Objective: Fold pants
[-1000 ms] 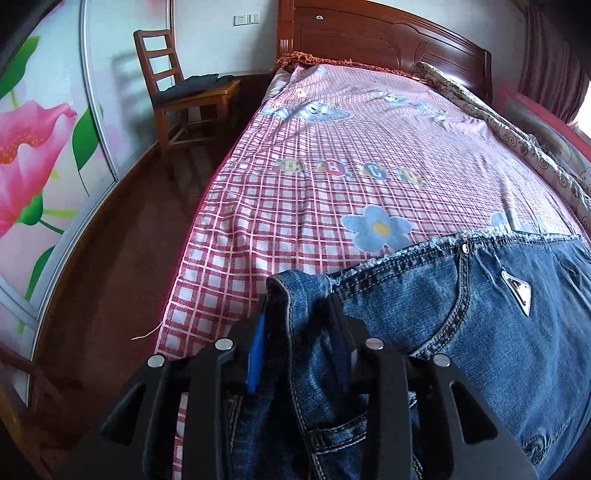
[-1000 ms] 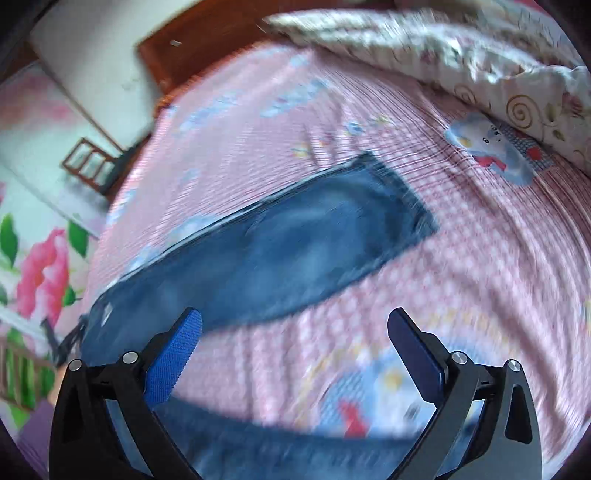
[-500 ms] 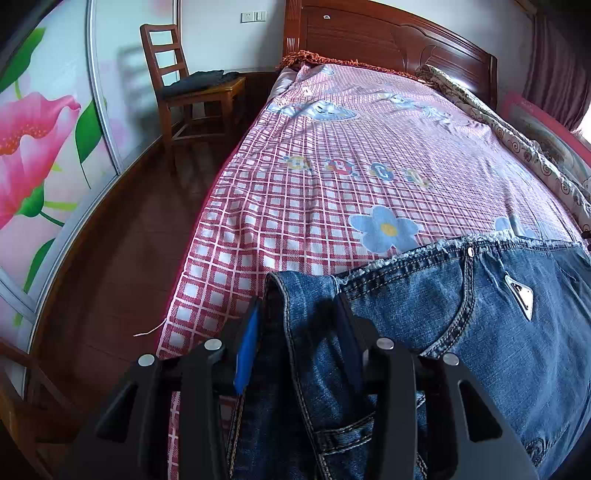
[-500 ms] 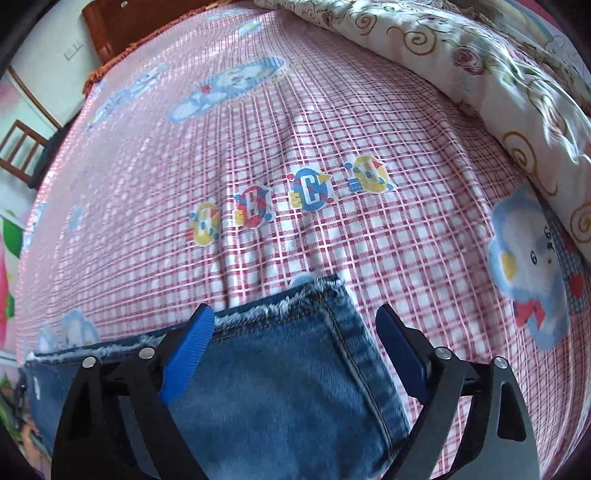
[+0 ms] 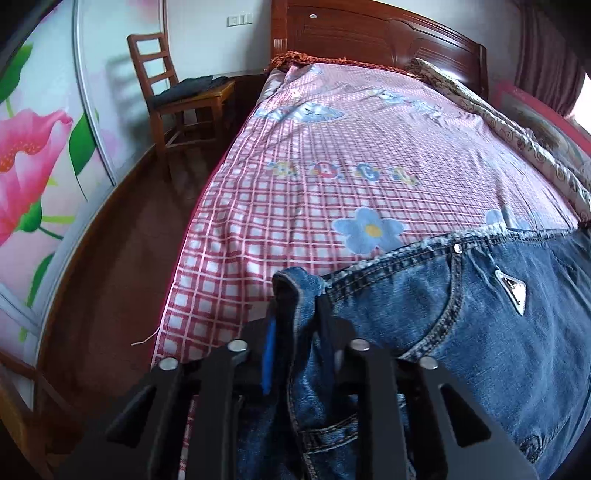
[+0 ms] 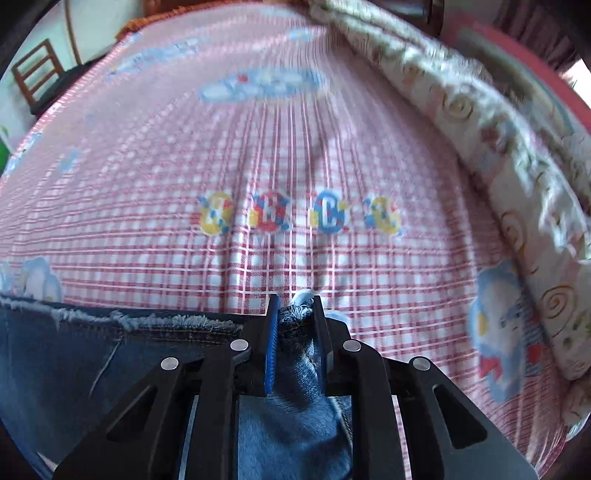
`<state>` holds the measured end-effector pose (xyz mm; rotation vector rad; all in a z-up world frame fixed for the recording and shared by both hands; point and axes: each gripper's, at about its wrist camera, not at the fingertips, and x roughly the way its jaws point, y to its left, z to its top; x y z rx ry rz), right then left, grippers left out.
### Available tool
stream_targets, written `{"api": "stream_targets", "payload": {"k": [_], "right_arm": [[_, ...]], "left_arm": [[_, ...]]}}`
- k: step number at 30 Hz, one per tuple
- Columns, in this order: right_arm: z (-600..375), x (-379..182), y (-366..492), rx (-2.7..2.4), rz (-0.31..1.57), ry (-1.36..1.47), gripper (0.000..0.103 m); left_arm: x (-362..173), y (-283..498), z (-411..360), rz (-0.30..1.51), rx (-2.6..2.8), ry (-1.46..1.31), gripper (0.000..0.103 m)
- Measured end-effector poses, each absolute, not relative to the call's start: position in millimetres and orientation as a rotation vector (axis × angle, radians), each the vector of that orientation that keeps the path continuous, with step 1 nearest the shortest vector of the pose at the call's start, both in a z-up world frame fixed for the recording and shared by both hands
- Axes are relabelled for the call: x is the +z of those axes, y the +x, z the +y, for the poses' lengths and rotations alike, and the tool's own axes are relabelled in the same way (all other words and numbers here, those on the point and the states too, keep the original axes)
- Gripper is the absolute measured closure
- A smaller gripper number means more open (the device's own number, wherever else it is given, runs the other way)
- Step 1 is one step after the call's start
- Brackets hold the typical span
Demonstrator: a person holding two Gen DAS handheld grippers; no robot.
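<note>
The left gripper [image 5: 295, 314] pinches a raised fold of the blue denim pants [image 5: 461, 325] between its blue-padded black fingers [image 5: 269, 350], near the frayed waistband edge. The right gripper [image 6: 293, 314] is likewise clamped on a bunched corner of the same pants [image 6: 92, 362], its fingers [image 6: 271, 347] pressed in on the denim. The pants lie flat on the red-and-white checked bedsheet [image 5: 295, 206], close to the bed's near edge, a silver triangular badge [image 5: 511, 290] showing. Beyond stand a brown wooden headboard [image 5: 369, 33], a wooden slat-back chair [image 5: 177, 92] and a cream patterned quilt [image 6: 498, 147] along the right side.
</note>
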<state>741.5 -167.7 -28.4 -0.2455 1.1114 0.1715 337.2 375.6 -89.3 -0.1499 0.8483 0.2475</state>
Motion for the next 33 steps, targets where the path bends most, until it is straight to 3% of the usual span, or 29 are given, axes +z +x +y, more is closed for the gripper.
{"api": "stream_targets", "payload": {"k": [8, 12, 18, 24, 25, 26, 28, 29, 30, 33], "right_arm": [[-206, 71, 634, 0.265, 0.868, -0.196, 0.087], [-238, 94, 565, 0.287, 0.793, -0.136, 0.087], [-303, 70, 469, 0.273, 0.792, -0.003, 0.087], [-347, -5, 399, 0.255, 0.933, 0.113, 0.087], [-347, -18, 392, 0.255, 0.966, 0.102, 0.087], [-346, -30, 383, 0.247, 0.985, 0.101, 0.087], [-354, -43, 368, 0.220, 0.980, 0.164, 0.085], [-361, -47, 363, 0.201, 0.984, 0.229, 0.073], [-367, -50, 360, 0.177, 0.998, 0.286, 0.070], [-379, -47, 346, 0.149, 0.998, 0.420, 0.069]], "left_arm": [[-36, 286, 377, 0.608, 0.165, -0.371, 0.088], [-7, 249, 366, 0.490, 0.091, -0.453, 0.088], [11, 168, 360, 0.369, 0.060, -0.568, 0.088], [-17, 86, 346, 0.396, 0.071, -0.665, 0.088], [-30, 74, 342, 0.434, 0.106, -0.683, 0.086], [-43, 64, 341, 0.476, 0.152, -0.711, 0.078], [-69, 38, 341, 0.540, 0.271, -0.819, 0.074], [-83, 21, 342, 0.554, 0.332, -0.901, 0.065], [-93, 7, 342, 0.553, 0.378, -0.968, 0.051], [-108, -24, 334, 0.504, 0.412, -1.129, 0.042]]}}
